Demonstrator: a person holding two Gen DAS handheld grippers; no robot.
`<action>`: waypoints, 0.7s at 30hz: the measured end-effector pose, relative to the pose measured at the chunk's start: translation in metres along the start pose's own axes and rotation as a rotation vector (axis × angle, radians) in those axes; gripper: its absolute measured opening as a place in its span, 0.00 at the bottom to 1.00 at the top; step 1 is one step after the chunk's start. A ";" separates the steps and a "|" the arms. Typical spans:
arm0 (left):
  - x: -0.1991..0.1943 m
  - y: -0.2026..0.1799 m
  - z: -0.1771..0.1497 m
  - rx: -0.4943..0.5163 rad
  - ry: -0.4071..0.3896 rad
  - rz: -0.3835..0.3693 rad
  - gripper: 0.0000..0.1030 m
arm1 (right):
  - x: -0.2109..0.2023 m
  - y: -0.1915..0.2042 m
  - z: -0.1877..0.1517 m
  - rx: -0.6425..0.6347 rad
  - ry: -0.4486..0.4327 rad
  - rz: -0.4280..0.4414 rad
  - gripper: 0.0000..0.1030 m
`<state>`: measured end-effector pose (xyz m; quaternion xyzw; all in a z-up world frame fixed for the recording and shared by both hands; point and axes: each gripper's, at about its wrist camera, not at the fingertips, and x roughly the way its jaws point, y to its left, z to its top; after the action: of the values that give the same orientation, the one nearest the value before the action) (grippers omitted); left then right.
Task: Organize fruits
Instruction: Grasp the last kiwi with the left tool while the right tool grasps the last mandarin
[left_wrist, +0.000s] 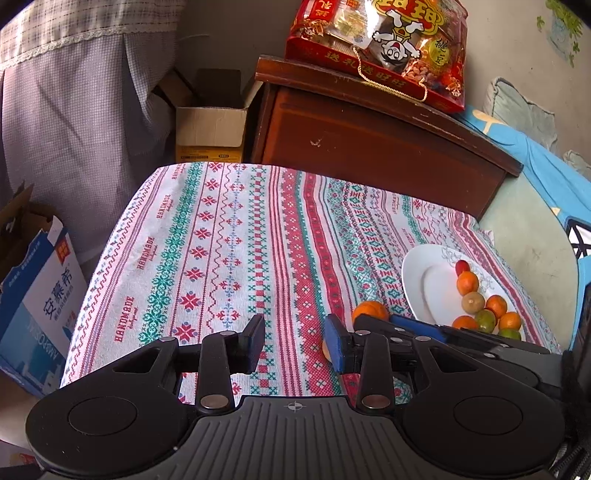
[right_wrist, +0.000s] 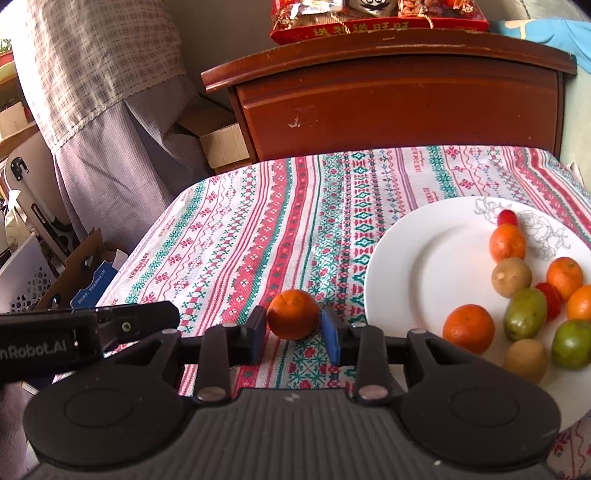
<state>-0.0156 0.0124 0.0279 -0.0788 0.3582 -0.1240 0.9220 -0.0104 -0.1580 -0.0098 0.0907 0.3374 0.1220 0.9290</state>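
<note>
Now R tool (right_wrist: 293, 332) round tangerine (right_wrist: 293, 314)

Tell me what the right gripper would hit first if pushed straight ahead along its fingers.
The small orange mandarin on the patterned tablecloth. It already sits between the right gripper fingertips, short of the white plate. Whether the pads touch it is unclear.
</note>
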 end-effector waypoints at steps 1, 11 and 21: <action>0.000 0.000 -0.001 0.002 0.002 -0.001 0.33 | 0.001 -0.001 0.000 0.003 0.006 0.004 0.32; 0.003 -0.012 -0.011 0.050 0.019 -0.029 0.33 | -0.019 -0.007 -0.005 0.014 0.009 -0.015 0.30; 0.015 -0.031 -0.024 0.142 0.026 -0.052 0.33 | -0.044 -0.016 -0.018 0.024 0.031 -0.066 0.30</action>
<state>-0.0261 -0.0228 0.0079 -0.0208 0.3581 -0.1741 0.9171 -0.0521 -0.1843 -0.0013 0.0889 0.3559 0.0886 0.9261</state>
